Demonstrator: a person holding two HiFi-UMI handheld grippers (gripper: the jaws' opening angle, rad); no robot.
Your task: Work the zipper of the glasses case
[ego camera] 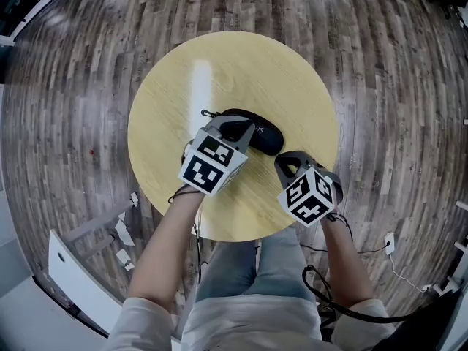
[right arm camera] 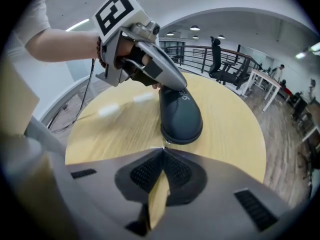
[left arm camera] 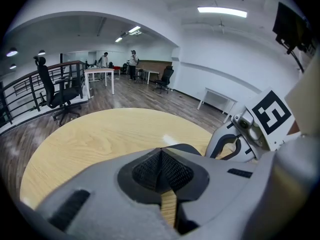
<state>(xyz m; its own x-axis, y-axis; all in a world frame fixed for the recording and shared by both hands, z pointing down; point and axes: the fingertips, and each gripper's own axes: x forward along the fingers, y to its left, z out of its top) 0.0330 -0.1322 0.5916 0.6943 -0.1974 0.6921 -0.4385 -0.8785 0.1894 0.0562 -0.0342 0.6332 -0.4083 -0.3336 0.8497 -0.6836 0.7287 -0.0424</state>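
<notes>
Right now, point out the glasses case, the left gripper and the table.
glasses case (right arm camera: 181, 116), right gripper view, on its dark top
left gripper (left arm camera: 161, 151), left gripper view, where tips meet
table (ego camera: 219, 72), head view, bare top

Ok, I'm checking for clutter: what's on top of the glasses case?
Only the left gripper, jaws shut, is over the glasses case; the spot beneath its tips is covered.

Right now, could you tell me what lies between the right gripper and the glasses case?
Only a sliver of bare table, plus what looks like the zipper pull at the near edge of the glasses case; the right gripper view shows it.
</notes>
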